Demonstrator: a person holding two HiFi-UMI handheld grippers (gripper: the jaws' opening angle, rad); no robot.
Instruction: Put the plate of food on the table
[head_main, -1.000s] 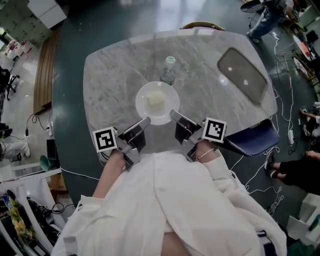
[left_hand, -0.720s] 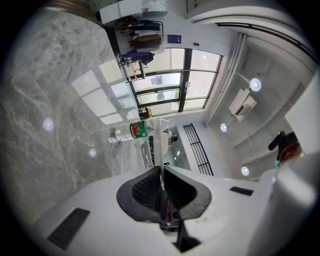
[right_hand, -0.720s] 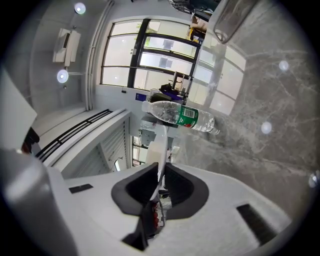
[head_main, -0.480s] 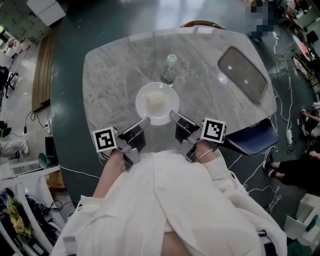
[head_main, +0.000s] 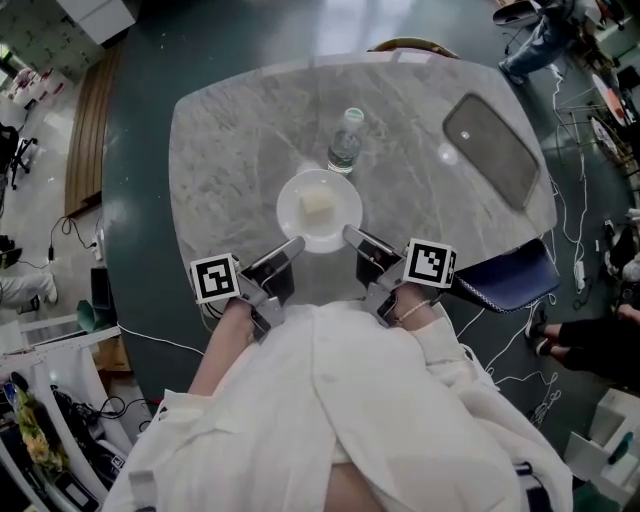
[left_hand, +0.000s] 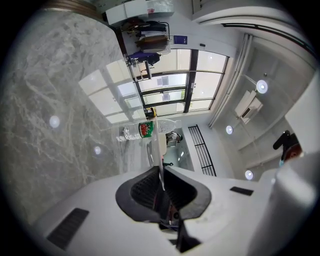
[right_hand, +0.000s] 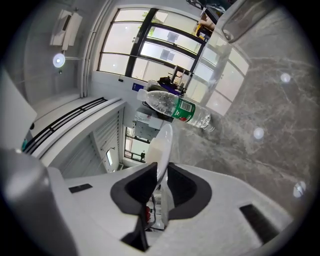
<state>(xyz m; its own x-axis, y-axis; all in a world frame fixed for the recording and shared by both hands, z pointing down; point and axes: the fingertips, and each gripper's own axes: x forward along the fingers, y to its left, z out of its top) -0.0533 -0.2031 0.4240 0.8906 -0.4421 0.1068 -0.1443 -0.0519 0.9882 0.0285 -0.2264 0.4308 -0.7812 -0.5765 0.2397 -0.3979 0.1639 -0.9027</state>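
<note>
Head view: the person's white garment (head_main: 340, 400) covers the near edge of the grey marble table (head_main: 220, 150) and most of both hands, so only the front parts of the tools show. The round white plate (head_main: 320, 208) sits near that edge with a pale cube of food (head_main: 318, 203) in its middle. It seems to lie on the marble, though from above I can't be sure it touches.

The left gripper (head_main: 290, 244) is pinched on the plate's near left rim and the right gripper (head_main: 351, 234) on its near right rim. In the left gripper view the plate (left_hand: 156, 145) is only a thin white edge, gripped tight between the left gripper's (left_hand: 160, 172) black pads (left_hand: 142, 192). In the right gripper view the rim (right_hand: 164, 145) stands between the right gripper's (right_hand: 161, 175) pads, which touch it; those jaws have just been easing apart a little.

Beyond the plate stands a clear plastic water bottle (head_main: 345, 146). Its label is green and red (right_hand: 184, 110), and the print is too small to read. Each tool bears a cube with a black-and-white square marker (head_main: 215, 278). A dark oblong tray (head_main: 490, 150) lies at the far right, and a blue chair (head_main: 505, 280) is partly hidden under the table.
</note>
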